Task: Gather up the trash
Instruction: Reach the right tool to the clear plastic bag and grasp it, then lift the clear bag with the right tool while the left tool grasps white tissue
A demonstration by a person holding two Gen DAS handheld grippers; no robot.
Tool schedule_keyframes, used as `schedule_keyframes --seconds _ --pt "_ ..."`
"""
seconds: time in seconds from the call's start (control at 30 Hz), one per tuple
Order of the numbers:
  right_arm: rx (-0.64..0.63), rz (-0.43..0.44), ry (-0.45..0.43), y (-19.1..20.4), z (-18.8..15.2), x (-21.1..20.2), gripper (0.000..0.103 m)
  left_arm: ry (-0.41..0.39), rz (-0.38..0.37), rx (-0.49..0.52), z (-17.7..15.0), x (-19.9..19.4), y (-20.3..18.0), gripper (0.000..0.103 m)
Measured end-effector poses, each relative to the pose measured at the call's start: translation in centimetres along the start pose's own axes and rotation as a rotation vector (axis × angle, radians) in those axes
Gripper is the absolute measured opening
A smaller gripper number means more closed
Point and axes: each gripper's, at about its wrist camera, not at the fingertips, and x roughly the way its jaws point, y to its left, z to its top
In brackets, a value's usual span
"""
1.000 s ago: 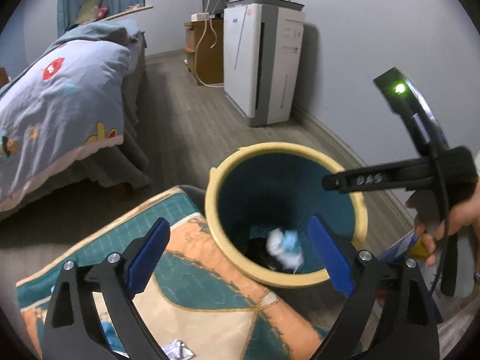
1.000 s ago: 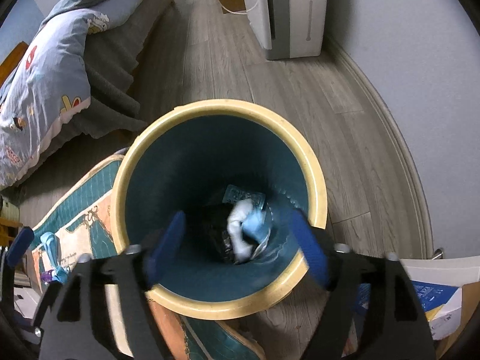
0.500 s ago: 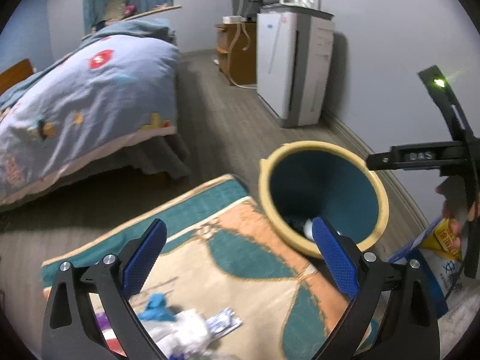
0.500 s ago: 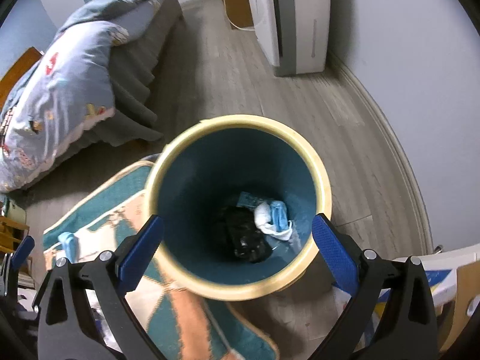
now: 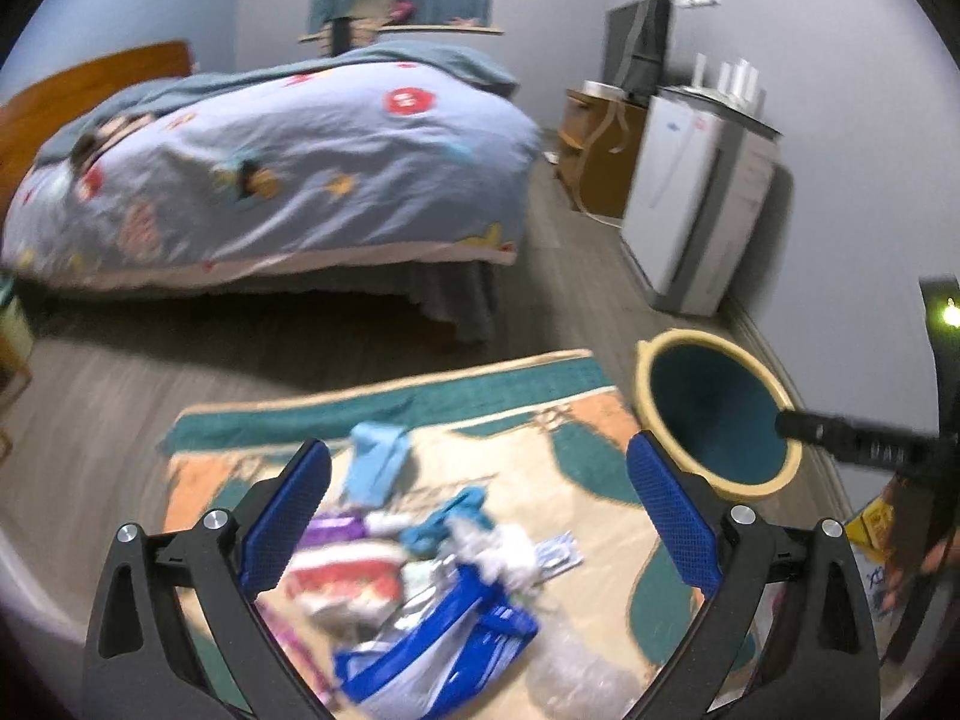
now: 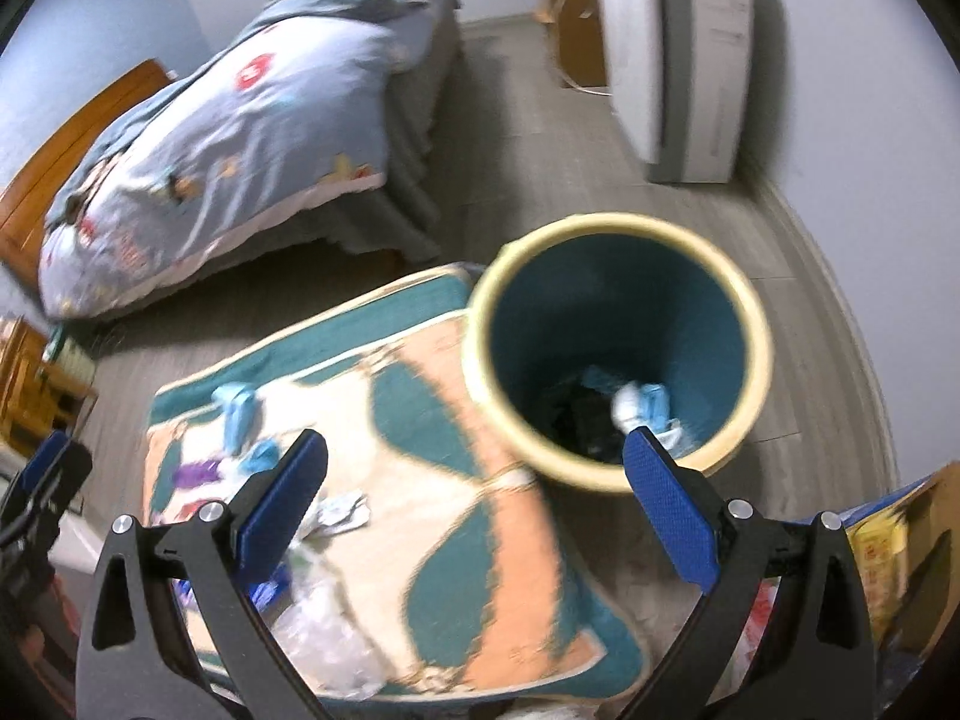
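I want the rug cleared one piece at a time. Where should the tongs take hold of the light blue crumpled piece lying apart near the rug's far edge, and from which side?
Grip the light blue crumpled piece across its raised middle fold, coming straight down from above with the open left tongs. It lies flat on the rug, apart from the main trash pile, so nothing crowds it.

The trash bin [image 6: 618,354], a round tub with a cream rim and dark teal inside, stands upright at right of centre in the right wrist view, its left edge touching the rug. At its bottom lie black scraps and a white-and-blue wad [image 6: 645,405]. In the lower middle of the left wrist view a blurred trash pile [image 5: 420,564] lies scattered: a light blue cloth [image 5: 375,471], a purple wrapper, white crumples, a blue-and-white bag [image 5: 432,642].
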Motion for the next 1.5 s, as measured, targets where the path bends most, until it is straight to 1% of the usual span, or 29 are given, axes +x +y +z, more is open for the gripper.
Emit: schedule_keyframes --seconds 0.1,0.2,0.3,0.43,0.53,0.63,0.7,0.73,0.77,0.8,0.87,0.9,0.93,0.97,1.07,1.17,1.23,1.37,1.43,1.5 --pt "-0.002 0.060 0.008 2.3 -2.3 0.4 0.097 -0.001 0.045 -0.019 -1.1 -1.0 2.0 0.098" --pt "-0.018 0.095 0.071 4.8 -4.5 1.7 0.097 0.010 0.113 0.012 -2.5 -1.6 3.7 0.098" --pt "-0.065 0.085 0.097 6.9 -6.3 2.2 0.097 0.043 0.169 0.040 -3.9 -1.7 5.5 0.098" --pt "-0.100 0.052 0.148 8.9 -8.9 3.5 0.097 0.076 0.195 0.009 -4.9 -1.9 8.0 0.098" --pt "-0.119 0.049 0.187 9.9 -11.1 4.5 0.097 0.090 0.185 -0.037 -5.4 -2.2 9.3 0.098" --pt "-0.178 0.015 0.230 11.2 -13.6 5.7 0.097 0.108 0.179 -0.058 -5.4 -1.9 9.8 0.098" --pt "-0.199 0.010 0.270 11.7 -15.0 6.6 0.090 0.112 0.173 -0.070 -5.4 -1.8 9.9 0.098" --pt "-0.208 -0.001 0.305 11.8 -15.7 7.2 0.079 0.112 0.169 -0.075 -5.4 -1.8 9.8 0.098" --pt "-0.218 -0.013 0.335 11.8 -16.2 7.8 0.069 0.113 0.160 -0.079 -5.4 -1.7 9.8 0.098" --pt "-0.230 -0.030 0.367 11.7 -16.7 8.5 0.065 0.116 0.154 -0.078 -5.4 -1.7 9.8 0.098" --pt "-0.222 -0.037 0.387 11.5 -16.7 9.0 0.041 0.123 0.147 -0.072 -5.3 -1.4 9.7 0.098" --pt "-0.205 -0.030 0.389 11.3 -16.5 9.1 0.036 0.127 0.145 -0.070 -5.4 -1.2 9.7 0.098" --pt "-0.192 -0.022 0.377 11.0 -16.1 8.9 0.027 0.135 0.141 -0.066 -5.5 -1.0 9.6 0.098" --pt "-0.186 -0.019 0.358 10.9 -15.6 8.5 0.021 0.140 0.139 -0.065 -5.5 -0.9 9.5 0.098" --pt "-0.153 0.009 0.288 10.4 -14.1 7.0 0.015 0.164 0.136 -0.051 -5.8 -0.4 9.2 0.098" --pt "-0.147 0.036 0.230 10.3 -12.6 5.0 0.014 0.175 0.136 -0.044 -5.9 -0.1 9.0 0.098" --pt "-0.157 0.061 0.220 10.3 -11.6 4.0 0.014 0.178 0.125 -0.053 -5.8 0.0 9.0 0.098" --pt "-0.242 0.095 0.178 11.1 -8.8 1.9 0.014 0.178 0.125 -0.045 -5.6 0.3 8.5 0.098" --pt "-0.308 0.090 0.139 11.3 -6.9 0.8 0.014 0.177 0.121 -0.036 -5.6 0.5 8.2 0.098" --pt "-0.331 0.086 0.103 10.8 -4.7 0.2 0.014 0.185 0.121 -0.008 -5.7 1.1 7.7 0.098"
